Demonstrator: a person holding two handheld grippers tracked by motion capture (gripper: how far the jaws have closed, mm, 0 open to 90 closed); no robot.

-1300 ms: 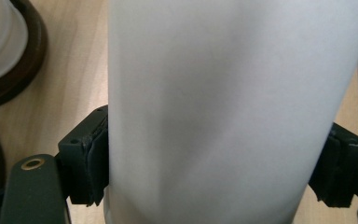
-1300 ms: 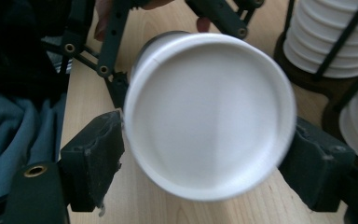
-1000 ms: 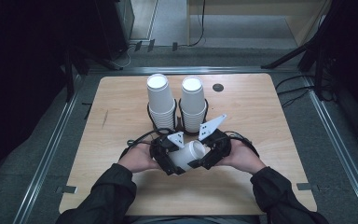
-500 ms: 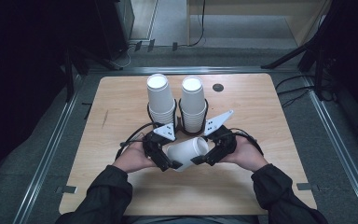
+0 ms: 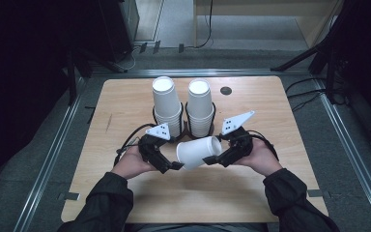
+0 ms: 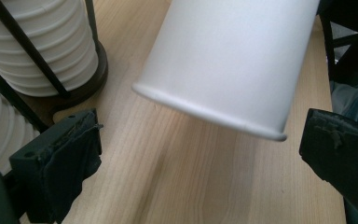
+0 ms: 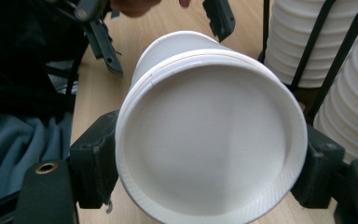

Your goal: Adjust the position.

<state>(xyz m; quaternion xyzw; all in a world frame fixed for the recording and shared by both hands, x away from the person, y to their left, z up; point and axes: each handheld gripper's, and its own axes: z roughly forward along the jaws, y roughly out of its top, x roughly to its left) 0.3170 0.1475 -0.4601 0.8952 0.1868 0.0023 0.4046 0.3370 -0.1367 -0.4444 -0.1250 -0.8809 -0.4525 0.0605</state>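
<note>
Wooden desk (image 5: 125, 193) across mid-frame. Two cup stacks (image 5: 166, 104) in a black rack at upper centre. Below, one white cup (image 5: 198, 152) on its side, pinched at its base by right gripper (image 5: 221, 157) fingers. Left gripper (image 5: 166, 162) fingers spread around its rim, not touching.

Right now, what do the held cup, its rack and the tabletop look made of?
Cup: likely matte white paper, with a rolled rim and recessed base. Rack: thin black rods, probably metal, on a dark round base. Tabletop: pale wood, or wood-look laminate, with visible grain.
</note>
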